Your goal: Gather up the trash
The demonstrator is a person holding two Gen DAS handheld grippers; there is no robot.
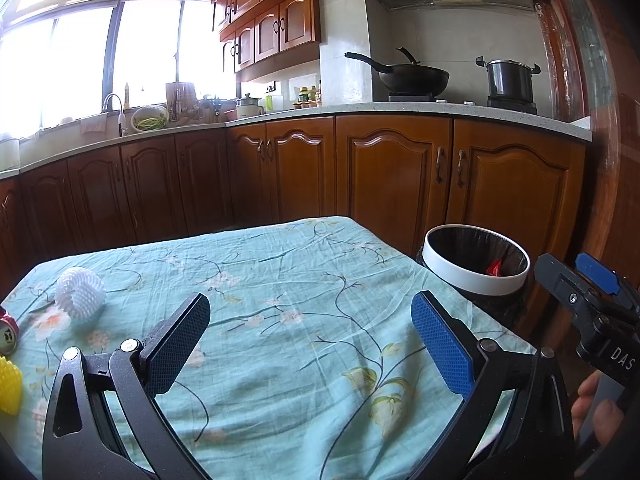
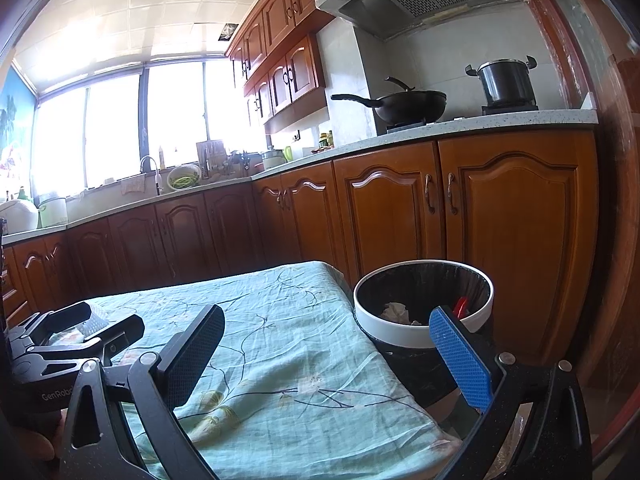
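two tongs float over the tabletop, both spread wide and holding nothing.

the left tongs (image 1: 310, 344) sit low over the blue flower cloth on the tabletop (image 1: 280, 280). the right tongs (image 2: 326, 356) reach toward the bin (image 2: 420, 336), past the tabletop's right edge, with paper and red trash (image 2: 462, 306) inside. a white foam net (image 1: 80, 292), a can (image 1: 8, 330) and a yellow net (image 1: 10, 388) lie at the far left.

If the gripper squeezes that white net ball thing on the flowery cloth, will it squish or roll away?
The white foam mesh sleeve looks airy and full of holes, so it will probably squish easily and weigh very little. Its rounded, curled shape suggests a nudge might roll it across the teal floral tablecloth. The left gripper is open, wide enough to close around it.
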